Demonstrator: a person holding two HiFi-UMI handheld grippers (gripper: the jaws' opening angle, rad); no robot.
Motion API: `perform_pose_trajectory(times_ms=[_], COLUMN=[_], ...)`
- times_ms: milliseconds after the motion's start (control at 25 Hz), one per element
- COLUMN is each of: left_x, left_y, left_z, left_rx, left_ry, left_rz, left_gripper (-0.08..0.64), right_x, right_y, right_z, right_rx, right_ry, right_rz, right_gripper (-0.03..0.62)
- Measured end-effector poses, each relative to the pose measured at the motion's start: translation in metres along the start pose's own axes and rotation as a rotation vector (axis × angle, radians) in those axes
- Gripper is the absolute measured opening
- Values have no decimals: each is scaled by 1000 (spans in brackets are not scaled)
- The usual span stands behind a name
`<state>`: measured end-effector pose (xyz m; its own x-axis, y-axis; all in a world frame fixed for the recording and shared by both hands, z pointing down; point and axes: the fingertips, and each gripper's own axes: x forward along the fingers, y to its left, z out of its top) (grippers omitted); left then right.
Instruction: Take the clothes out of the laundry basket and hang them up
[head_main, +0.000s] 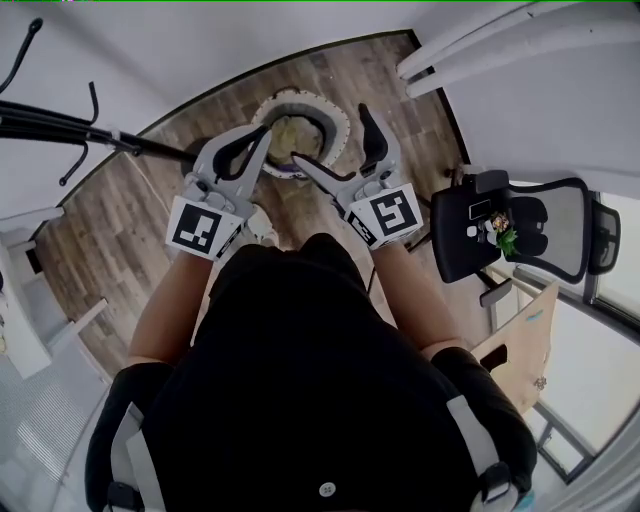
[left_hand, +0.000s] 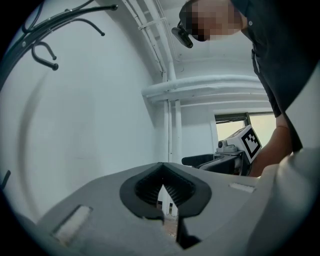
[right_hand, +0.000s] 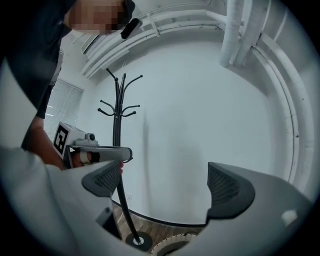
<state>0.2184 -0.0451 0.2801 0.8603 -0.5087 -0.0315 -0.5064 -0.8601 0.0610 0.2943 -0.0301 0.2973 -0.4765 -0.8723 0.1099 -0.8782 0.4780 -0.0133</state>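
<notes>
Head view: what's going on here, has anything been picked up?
A person stands over the laundry basket on the wood floor, a gripper in each hand. The left gripper has its claw shut on nothing; the right gripper has its claw open and empty. Clothes lie in the basket, and the coat stand has bare hooks.

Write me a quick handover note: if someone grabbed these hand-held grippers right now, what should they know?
Left hand-held gripper: shut, empty.
Right hand-held gripper: open, empty.
Both are held out in front of the person. The laundry basket sits on the floor ahead, clothes inside.
Coat stand is to the person's left, its visible hooks bare.
Done: nothing hung.
Left: pick out each garment and hang it.
</notes>
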Motion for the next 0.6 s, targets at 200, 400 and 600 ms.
perform_pose_trajectory(times_ms=[200,400,600], left_x=[28,66,106], left_y=[36,55,63], left_z=[-21,-50,-78], left_rx=[-44,-81,-70], left_ry=[44,93,94], left_rz=[22,80,117], left_gripper=[2,2,2], right_x=[31,56,84], right_y=[-36,-95,-124], right_z=[-21,-67,-149], right_rx=[17,58,78], right_ry=[35,87,233], right_rz=[-1,35,151], right_gripper=[535,535,535])
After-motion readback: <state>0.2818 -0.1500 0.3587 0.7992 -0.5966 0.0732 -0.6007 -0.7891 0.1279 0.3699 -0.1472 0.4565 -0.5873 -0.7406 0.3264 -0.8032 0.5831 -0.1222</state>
